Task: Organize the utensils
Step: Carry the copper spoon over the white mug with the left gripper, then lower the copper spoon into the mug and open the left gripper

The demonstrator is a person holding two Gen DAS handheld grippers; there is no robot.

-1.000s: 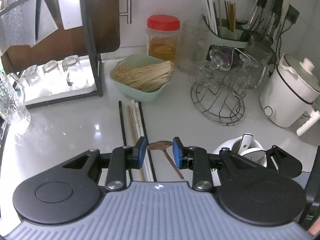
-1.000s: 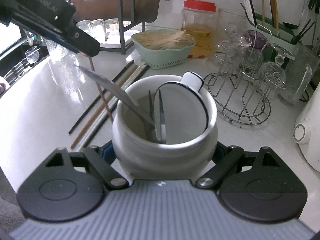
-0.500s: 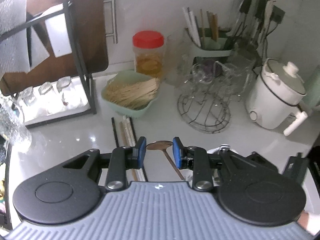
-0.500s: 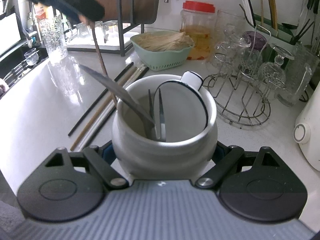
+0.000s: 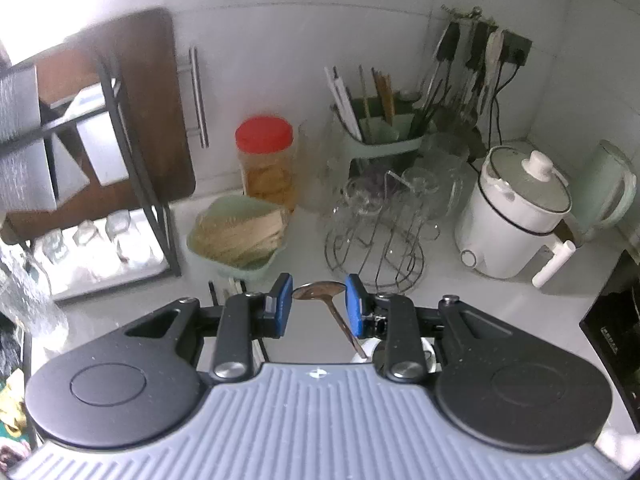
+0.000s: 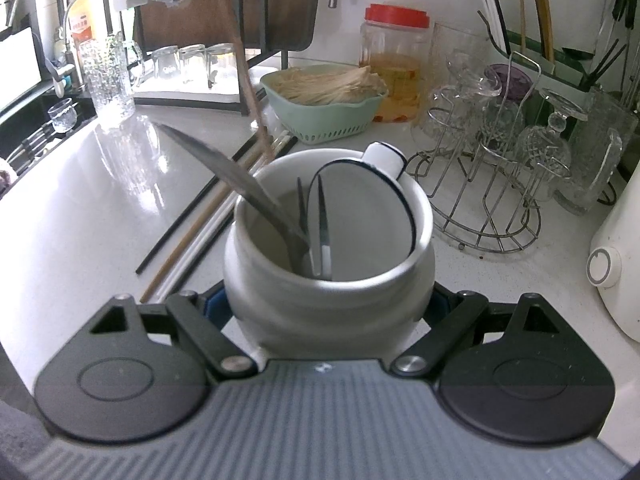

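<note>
Meanwhile, a wooden spoon [image 5: 320,290] is being held by its bowl between the blue pads [image 5: 282,305] of the left gripper [image 5: 318,305], which are set narrowly and are pressing on both sides of it, while its thin handle is hanging down toward 5 o'clock. Against the frames of a second ago, the spoon is being carried noticeably higher: the counter is seen from farther above in the left wrist view, and in the right wrist view only the blurred brown handle [image 6: 250,92] is left showing, its tip hanging just above the rim of the white ceramic jar [image 6: 328,288] at about 10 o'clock. That jar is being clamped at its belly by the right gripper [image 6: 326,304], whose jaws are spread wide around it; it has not shifted. A knife [image 6: 224,168], tongs [image 6: 322,224] and a white-handled ladle [image 6: 384,160] are already being kept inside it, so the spoon is judged to be getting lifted clear for dropping in handle first. Beyond the jar, at 10 o'clock, loose chopsticks [image 6: 200,224] are still being left on the pale glossy counter [image 6: 80,216]. Farther out, a green basket of sticks [image 6: 324,96] is being kept at 12 o'clock, a wire glass rack [image 6: 480,184] at 2 o'clock, and a red-lidded jar [image 6: 394,60] against the tiled wall behind.
</note>
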